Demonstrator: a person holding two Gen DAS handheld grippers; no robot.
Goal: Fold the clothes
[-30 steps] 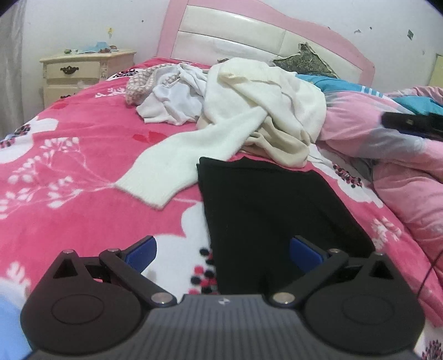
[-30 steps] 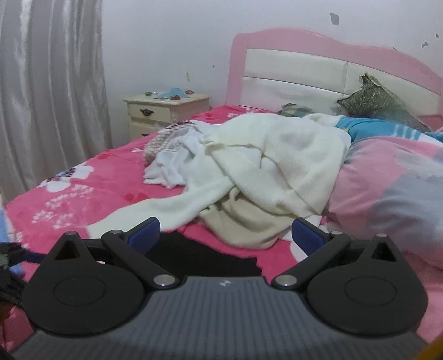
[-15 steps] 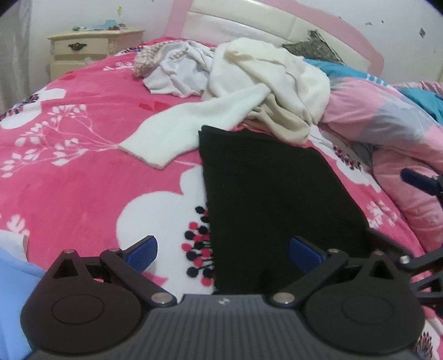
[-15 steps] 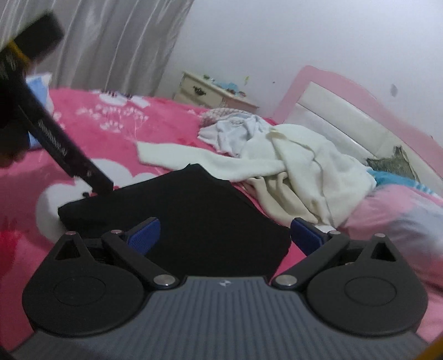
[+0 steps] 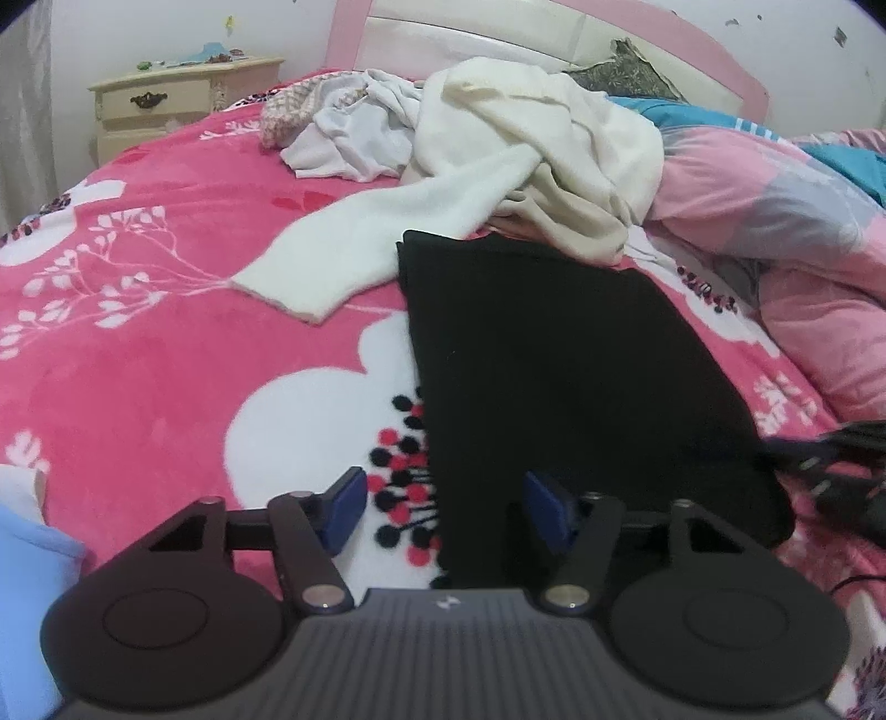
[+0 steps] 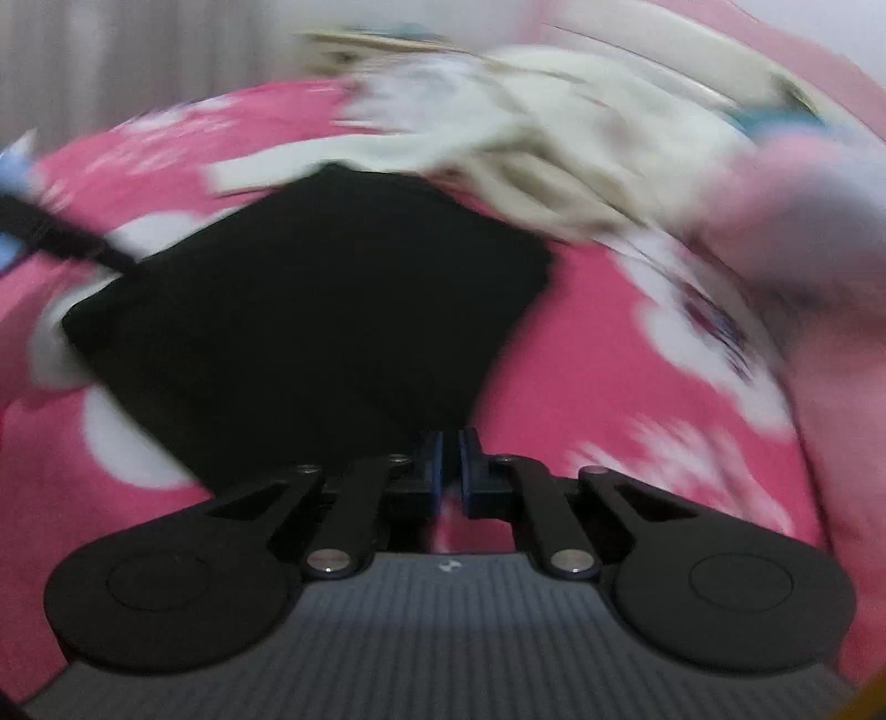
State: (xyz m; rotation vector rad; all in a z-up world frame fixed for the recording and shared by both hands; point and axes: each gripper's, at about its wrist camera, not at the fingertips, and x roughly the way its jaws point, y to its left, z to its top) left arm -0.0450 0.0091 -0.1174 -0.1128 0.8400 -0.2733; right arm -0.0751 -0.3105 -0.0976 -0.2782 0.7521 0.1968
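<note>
Black garment (image 5: 570,376): left hand-held gripper (image 5: 443,507) closing, half-spread astride its edge; right hand-held gripper (image 6: 449,462) pressed together at its corner.

Bed w/ a pink floral blanket (image 5: 138,354) fills most of the room, backed by a pink headboard (image 5: 736,72) w/ a cream padded panel. Cream nightstand (image 5: 166,116) stands at the bed's far left corner, small clutter on top, against a white wall (image 5: 138,27) w/ scuff marks. Grey curtain (image 5: 22,138) hangs at far left; light is dim and flat.
</note>
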